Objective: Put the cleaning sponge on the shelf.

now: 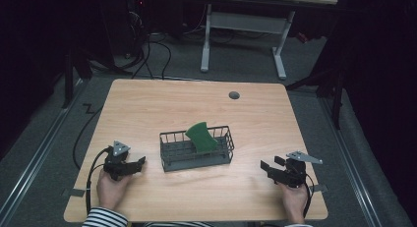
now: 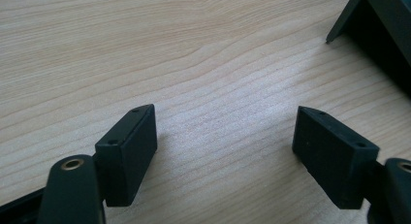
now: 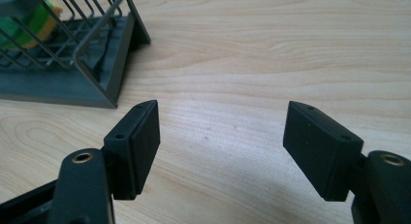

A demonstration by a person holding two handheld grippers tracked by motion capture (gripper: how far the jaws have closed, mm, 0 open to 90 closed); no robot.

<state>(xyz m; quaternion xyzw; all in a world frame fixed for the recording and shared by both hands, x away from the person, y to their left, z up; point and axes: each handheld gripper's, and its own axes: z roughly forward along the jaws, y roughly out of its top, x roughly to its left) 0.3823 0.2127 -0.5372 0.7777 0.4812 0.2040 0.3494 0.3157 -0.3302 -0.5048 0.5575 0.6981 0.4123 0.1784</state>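
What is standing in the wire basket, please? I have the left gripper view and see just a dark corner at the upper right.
Observer: A green curved piece leans upright in the wire basket, towards its right half.
Operator: Is the right gripper holding anything?
Observer: No, its jaws stand open over bare wood, right of the basket.
Operator: Does anything else lie on the table?
Observer: A small grey round cap sits near the far edge.

Black tongs, grey triangular top plates, black cables, brass-ringed screw holes; black-and-white striped sleeve.
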